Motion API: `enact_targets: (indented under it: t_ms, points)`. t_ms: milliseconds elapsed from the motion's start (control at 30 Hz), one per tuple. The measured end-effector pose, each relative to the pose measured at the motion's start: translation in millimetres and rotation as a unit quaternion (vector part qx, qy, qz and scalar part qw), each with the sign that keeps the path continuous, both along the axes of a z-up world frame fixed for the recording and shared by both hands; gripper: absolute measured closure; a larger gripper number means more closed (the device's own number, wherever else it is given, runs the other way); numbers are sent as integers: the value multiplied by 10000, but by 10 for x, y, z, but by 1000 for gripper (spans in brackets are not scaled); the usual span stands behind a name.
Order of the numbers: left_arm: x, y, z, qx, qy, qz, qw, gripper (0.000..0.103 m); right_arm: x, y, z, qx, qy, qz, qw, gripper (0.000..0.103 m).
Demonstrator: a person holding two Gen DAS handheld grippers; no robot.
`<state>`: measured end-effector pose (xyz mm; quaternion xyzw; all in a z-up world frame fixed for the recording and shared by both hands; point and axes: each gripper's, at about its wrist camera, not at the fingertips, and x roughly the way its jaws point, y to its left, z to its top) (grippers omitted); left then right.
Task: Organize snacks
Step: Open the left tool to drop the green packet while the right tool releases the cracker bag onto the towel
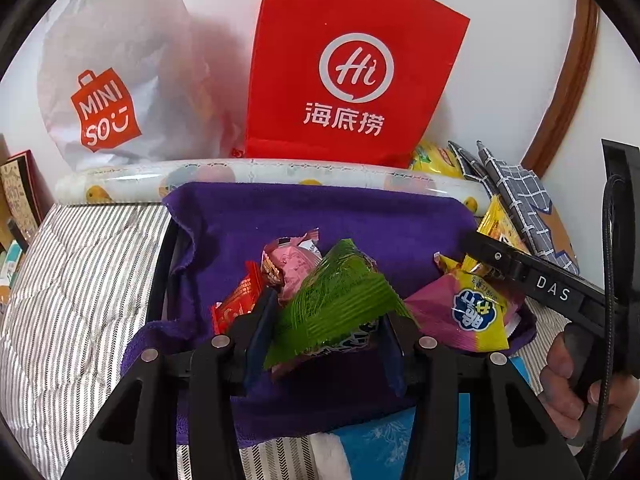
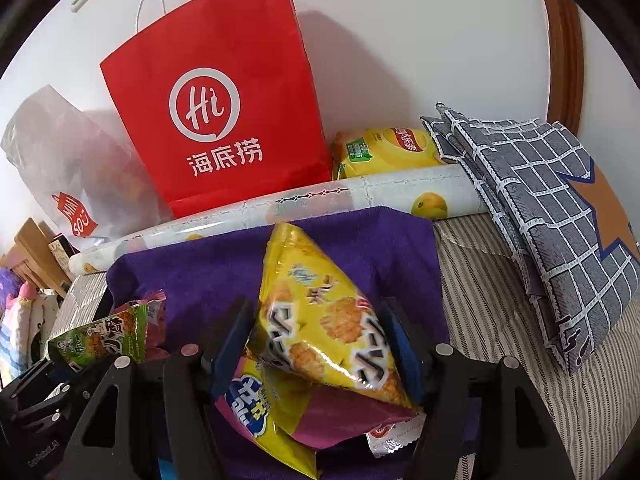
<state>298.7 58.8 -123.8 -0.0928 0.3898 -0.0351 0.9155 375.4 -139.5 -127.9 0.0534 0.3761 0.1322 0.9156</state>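
Over the purple towel [image 1: 320, 216], left tool [image 1: 324, 324] grips the green packet [image 1: 336, 296], right tool [image 2: 316, 340] the yellow packet [image 2: 320, 308], their lower ends hidden.

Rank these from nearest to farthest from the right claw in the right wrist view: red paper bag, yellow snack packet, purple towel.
1. Yellow snack packet: between the right claw's fingers, gripped.
2. Purple towel: spread just beneath and ahead of the claw.
3. Red paper bag: standing against the wall, behind the towel, upper left.
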Motion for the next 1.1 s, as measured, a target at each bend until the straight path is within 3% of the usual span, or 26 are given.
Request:
enact_targets:
  t_ms: [433, 867, 1100]
  points:
    - [3, -16, -3, 85, -11, 15, 10000, 53, -50, 37, 69, -28, -144, 76, 9999, 26]
    - [2, 42, -15, -172, -10, 67, 9998, 53, -56, 42, 94, 24, -158, 75, 9998, 26]
    - [8, 16, -13, -222, 8, 107, 9997, 30, -70, 61, 110, -45, -211, 76, 9997, 26]
